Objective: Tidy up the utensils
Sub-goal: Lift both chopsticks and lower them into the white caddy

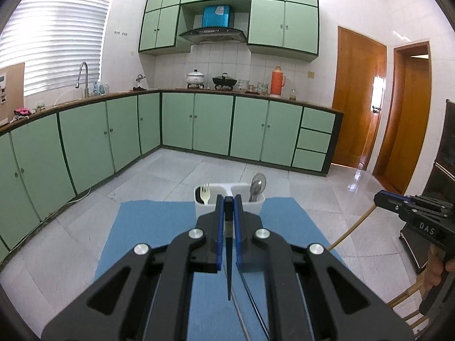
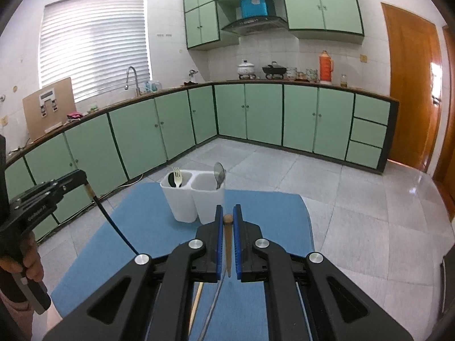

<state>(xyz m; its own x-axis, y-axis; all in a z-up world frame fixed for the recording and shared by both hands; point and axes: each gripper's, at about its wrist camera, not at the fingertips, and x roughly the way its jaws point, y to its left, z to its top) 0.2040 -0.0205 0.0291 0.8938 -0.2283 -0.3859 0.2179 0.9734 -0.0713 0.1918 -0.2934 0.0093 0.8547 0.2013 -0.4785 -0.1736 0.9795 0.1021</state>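
**Two chopsticks gripped, one per gripper**

Found clamped: one dark chopstick in left gripper, one wooden chopstick in right gripper. Beyond, on blue mat: one two-compartment white holder containing one fork, one spoon.

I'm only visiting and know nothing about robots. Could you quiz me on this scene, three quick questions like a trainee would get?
1. Multiple choice: which compartment of the white holder has the metal spoon in it, as both views show it? A) left B) right C) neither
2. True or false: the left gripper and the right gripper have nothing between their fingers.
3. Fill in: the holder stands on a ___ mat.

Key: 1 B. 2 False: the left is shut on a dark chopstick, the right on a wooden chopstick. 3 blue.
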